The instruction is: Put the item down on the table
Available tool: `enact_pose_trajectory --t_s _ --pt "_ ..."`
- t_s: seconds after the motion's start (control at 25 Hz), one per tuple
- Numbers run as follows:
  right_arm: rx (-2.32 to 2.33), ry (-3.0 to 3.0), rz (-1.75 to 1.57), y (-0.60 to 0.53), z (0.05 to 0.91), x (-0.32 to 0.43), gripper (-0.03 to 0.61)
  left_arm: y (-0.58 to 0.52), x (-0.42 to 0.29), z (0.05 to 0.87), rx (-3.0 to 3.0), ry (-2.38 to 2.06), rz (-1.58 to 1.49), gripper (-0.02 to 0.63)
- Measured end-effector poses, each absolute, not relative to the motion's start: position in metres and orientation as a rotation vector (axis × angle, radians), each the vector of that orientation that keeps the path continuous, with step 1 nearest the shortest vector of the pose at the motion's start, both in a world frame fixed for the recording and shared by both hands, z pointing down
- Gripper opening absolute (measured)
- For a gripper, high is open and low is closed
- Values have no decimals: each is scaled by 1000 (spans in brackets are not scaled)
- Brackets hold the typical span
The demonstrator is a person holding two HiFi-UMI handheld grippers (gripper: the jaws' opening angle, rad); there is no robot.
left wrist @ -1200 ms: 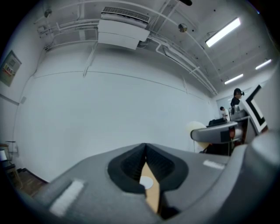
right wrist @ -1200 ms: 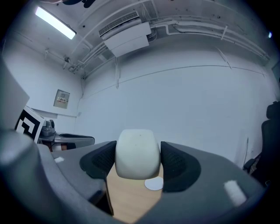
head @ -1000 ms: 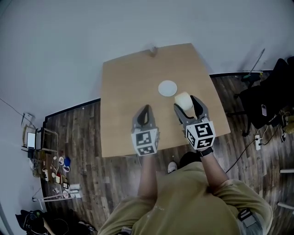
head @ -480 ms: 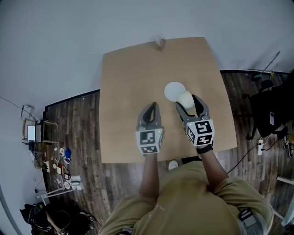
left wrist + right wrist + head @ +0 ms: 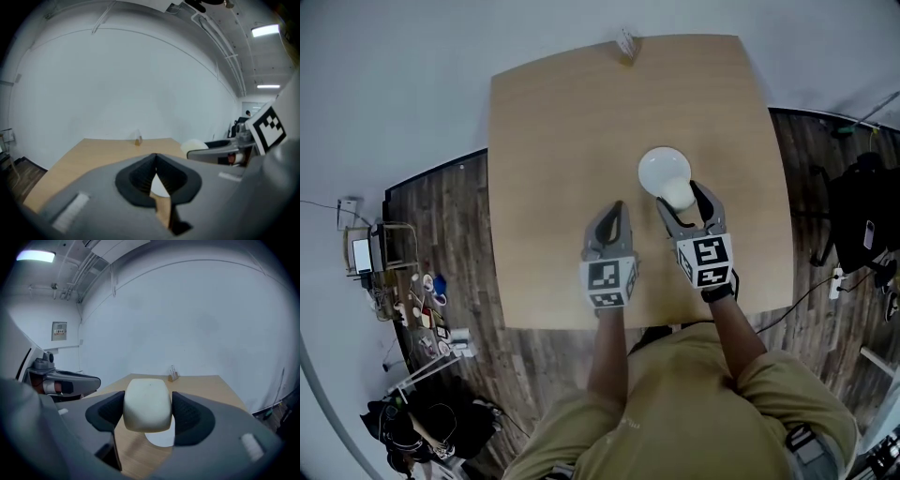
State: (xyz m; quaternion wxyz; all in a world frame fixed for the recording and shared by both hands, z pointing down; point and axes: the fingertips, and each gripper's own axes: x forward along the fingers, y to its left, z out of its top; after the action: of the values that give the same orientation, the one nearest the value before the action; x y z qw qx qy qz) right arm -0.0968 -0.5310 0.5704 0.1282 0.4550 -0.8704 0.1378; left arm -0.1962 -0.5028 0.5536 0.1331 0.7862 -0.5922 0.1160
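My right gripper (image 5: 684,199) is shut on a cream-white rounded item (image 5: 679,195), held above the wooden table (image 5: 553,141). In the right gripper view the cream item (image 5: 146,405) fills the gap between the two dark pads. A white round plate (image 5: 662,170) lies on the table right under and beyond the held item. My left gripper (image 5: 612,212) hovers beside it to the left, shut, with nothing between its jaws. In the left gripper view its gripper (image 5: 155,165) shows closed pads, and the cream item (image 5: 194,146) peeks out at the right.
A small holder with sticks (image 5: 626,44) stands at the table's far edge, also visible as the small holder (image 5: 173,374) in the right gripper view. Dark wood floor surrounds the table, with clutter (image 5: 422,337) at the left and a black chair (image 5: 865,220) at the right.
Both grippers have moved forward over the table; the held item now hangs at the near edge of the white plate instead of short of it. The grip has not changed.
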Motion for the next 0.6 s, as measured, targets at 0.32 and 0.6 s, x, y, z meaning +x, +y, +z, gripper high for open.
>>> enact_pose_trajectory --t_s 0.32,0.6 --pt "1210 -2473 419 -578 646 -111 318 -511 -206 621 2193 -1648 424 2" --pt "956 -2464 298 -591 695 -119 318 -511 -207 665 2173 -1597 472 2"
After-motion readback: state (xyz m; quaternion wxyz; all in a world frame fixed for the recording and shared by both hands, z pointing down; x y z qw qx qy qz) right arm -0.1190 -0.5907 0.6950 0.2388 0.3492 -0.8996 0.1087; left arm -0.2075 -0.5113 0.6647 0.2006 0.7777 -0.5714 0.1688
